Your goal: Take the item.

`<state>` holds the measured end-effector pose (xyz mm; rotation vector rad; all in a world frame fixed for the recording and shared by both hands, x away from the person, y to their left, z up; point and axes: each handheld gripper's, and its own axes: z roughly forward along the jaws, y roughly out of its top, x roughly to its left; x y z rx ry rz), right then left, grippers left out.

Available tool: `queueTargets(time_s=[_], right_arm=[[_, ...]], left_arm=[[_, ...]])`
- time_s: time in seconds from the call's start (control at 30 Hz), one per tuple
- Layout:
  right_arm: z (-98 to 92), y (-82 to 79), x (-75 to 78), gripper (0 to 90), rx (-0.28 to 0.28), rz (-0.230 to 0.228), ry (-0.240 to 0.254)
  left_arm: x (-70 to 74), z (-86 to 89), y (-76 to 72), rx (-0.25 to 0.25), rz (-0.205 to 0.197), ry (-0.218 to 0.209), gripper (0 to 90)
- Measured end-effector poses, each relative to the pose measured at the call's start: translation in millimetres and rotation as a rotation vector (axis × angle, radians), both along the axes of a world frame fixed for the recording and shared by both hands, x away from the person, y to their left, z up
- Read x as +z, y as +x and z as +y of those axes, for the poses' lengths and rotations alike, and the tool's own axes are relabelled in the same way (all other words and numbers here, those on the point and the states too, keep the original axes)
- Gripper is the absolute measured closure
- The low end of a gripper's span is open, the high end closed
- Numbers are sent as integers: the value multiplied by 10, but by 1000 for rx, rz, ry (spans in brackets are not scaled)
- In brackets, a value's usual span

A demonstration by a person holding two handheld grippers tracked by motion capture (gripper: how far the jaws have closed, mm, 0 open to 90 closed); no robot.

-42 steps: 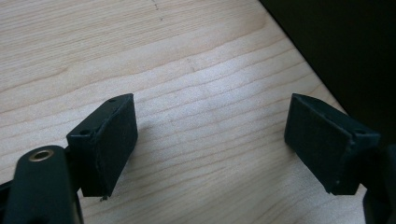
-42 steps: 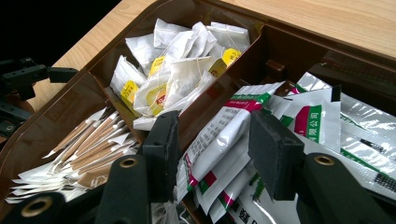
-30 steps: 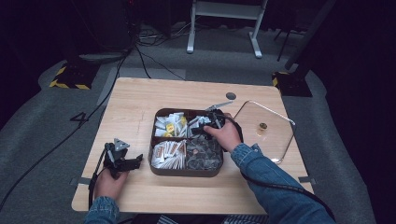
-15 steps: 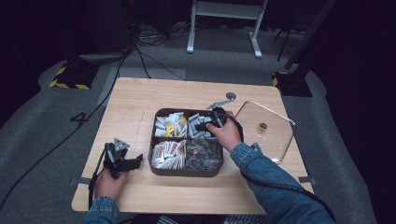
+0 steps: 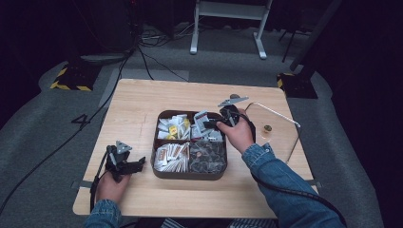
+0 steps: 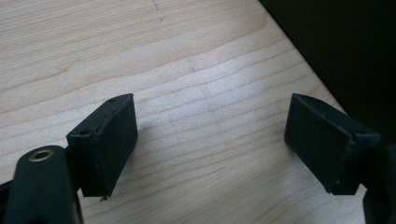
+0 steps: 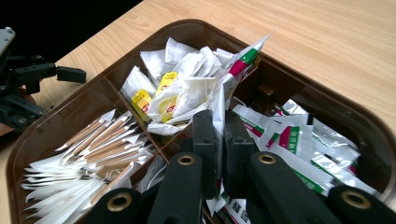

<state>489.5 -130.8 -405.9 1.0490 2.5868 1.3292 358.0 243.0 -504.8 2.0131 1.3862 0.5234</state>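
A sachet (image 7: 243, 63), white with a red and green end, is pinched by its lower edge in the right claw (image 7: 223, 140), just above the tray (image 5: 190, 173) compartment at 1 o'clock; the jaws have just been closing, with the sachet between them. It is held upright, presumably so that it can be lifted clear of the other packets. The left claw (image 6: 212, 140) is rested open on the bare counter (image 5: 142, 102) at the tray's 8 o'clock, apparently kept aside. The sachet's print cannot be read.
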Motion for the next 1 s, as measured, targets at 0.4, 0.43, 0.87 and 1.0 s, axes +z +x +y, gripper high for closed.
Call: queueTargets(time_s=[0.4, 0.43, 0.87, 1.0], right_arm=[[-241, -129, 243, 870, -12, -29, 23], [-265, -140, 257, 871, -15, -30, 25], [-569, -239, 356, 870, -42, -31, 41], [-683, -286, 382, 870, -53, -28, 43]], left_arm=[[0, 0, 1, 0, 0, 0, 178], [0, 0, 1, 0, 0, -1, 178], [-2, 0, -1, -3, -3, -1, 178], [-2, 2, -7, -8, -2, -1, 178]])
